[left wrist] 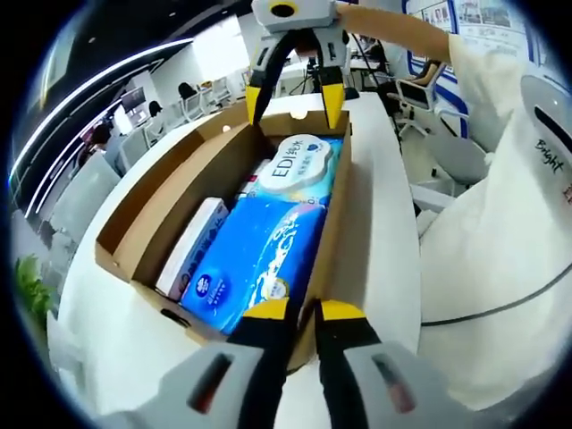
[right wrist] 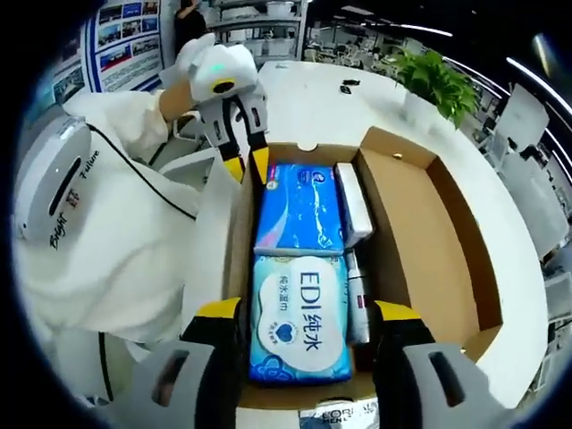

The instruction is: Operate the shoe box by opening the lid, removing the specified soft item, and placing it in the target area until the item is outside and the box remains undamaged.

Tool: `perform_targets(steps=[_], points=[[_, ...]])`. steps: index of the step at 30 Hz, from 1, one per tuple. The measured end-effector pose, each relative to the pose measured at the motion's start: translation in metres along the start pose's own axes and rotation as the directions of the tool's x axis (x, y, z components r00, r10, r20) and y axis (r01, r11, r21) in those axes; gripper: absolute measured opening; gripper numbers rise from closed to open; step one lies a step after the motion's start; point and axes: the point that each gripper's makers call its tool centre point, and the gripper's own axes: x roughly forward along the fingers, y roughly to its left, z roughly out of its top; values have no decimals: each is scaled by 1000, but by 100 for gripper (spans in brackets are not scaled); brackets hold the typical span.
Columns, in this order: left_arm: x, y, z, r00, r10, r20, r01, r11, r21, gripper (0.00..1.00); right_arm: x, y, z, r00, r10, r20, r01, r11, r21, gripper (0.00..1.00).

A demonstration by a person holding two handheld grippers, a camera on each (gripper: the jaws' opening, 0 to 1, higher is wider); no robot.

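Note:
The cardboard shoe box (left wrist: pixel 335 232) lies open on the white table, its lid (left wrist: pixel 170 192) folded flat to the side. Inside are a blue-and-white wet-wipes pack marked EDI (right wrist: pixel 299 326), a blue soft tissue pack (right wrist: pixel 299 210) and a narrow white carton (right wrist: pixel 355 204). My left gripper (left wrist: pixel 306 311) is shut on the box's near end wall; it also appears at the box's far rim as my left gripper (right wrist: pixel 248 166). My right gripper (right wrist: pixel 308 311) is open, jaws straddling the wet-wipes pack without touching it. The same right gripper (left wrist: pixel 293 96) hangs open over the box's far end.
A person in white clothing (right wrist: pixel 98 223) stands close along one long side of the box. The white table (left wrist: pixel 380 179) continues past the box. A green plant (right wrist: pixel 438 80) stands at the table's far side. Office chairs and desks sit behind.

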Motion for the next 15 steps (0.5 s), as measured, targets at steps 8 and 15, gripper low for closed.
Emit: perform_targets(steps=[8, 15], points=[[0, 0, 0, 1000, 2, 4, -2, 1000, 2, 10, 18, -4, -1, 998, 52, -20, -50, 996, 73, 61], [-1, 0, 0, 1000, -2, 14, 2, 1000, 1, 10, 32, 3, -12, 987, 101, -125, -99, 995, 21, 62]])
